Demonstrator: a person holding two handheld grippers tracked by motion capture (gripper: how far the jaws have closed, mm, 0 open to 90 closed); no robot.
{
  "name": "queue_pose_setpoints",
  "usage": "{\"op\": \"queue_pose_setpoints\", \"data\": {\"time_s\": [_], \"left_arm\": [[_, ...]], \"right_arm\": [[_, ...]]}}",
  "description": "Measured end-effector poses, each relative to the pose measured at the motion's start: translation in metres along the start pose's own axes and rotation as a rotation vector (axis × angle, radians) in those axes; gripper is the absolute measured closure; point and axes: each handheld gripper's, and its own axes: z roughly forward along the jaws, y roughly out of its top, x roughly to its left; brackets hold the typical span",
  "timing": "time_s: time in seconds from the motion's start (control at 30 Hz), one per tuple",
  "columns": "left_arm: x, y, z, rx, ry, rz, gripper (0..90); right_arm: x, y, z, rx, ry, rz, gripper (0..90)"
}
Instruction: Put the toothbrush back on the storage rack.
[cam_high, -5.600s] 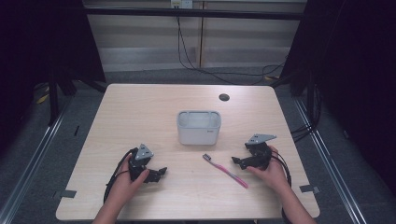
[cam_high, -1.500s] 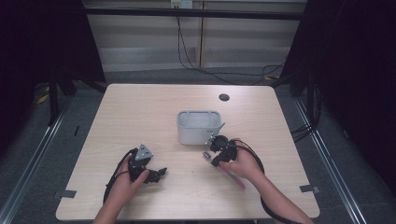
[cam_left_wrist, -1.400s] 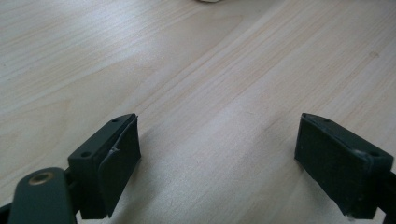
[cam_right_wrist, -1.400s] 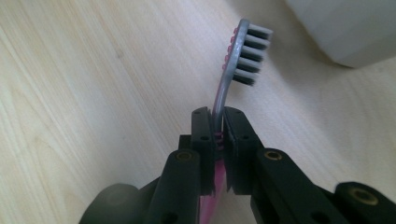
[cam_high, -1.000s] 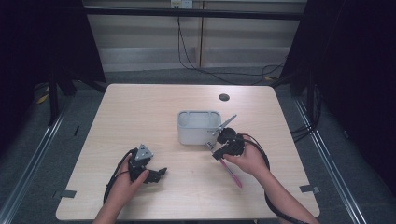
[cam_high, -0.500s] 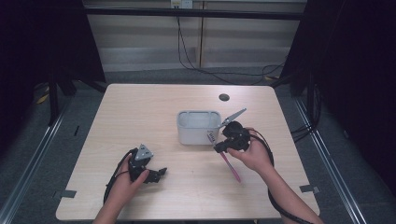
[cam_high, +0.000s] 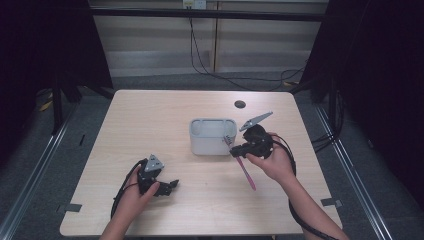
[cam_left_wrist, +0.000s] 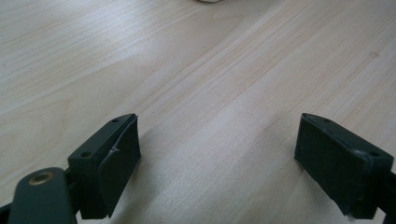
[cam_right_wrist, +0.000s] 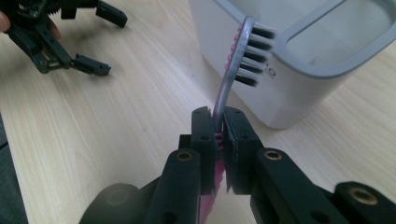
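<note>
We hold toothbrush (cam_right_wrist: 236, 70) clamped in right tool (cam_right_wrist: 218, 122) | bristle end at holder (cam_right_wrist: 327, 70) rim, handle trailing back toward us | left tool (cam_left_wrist: 219, 158) apart, farther off

We see a toothbrush (cam_right_wrist: 229, 84) with a pink handle, grey neck and black bristles; a pale grey holder (cam_right_wrist: 299, 70) with a darker grey rim; and a light wood-grain surface (cam_high: 150, 120) bearing a small dark disc (cam_high: 240, 104), perhaps black. Both the left gripper (cam_left_wrist: 219, 163) and the right gripper (cam_right_wrist: 218, 140) are black.
</note>
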Motion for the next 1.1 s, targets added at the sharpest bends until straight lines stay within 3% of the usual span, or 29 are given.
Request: {"op": "queue_pose_setpoints", "data": {"time_s": [0.87,1.1], "left_arm": [[0.000,0.000,0.000,0.000,0.000,0.000,13.7],[0.000,0.000,0.000,0.000,0.000,0.000,13.7]], "right_arm": [[-0.005,0.009,-0.033,-0.224,-0.070,0.011,83.8],[-0.006,0.011,-0.038,-0.261,-0.082,0.017,83.7]]}}
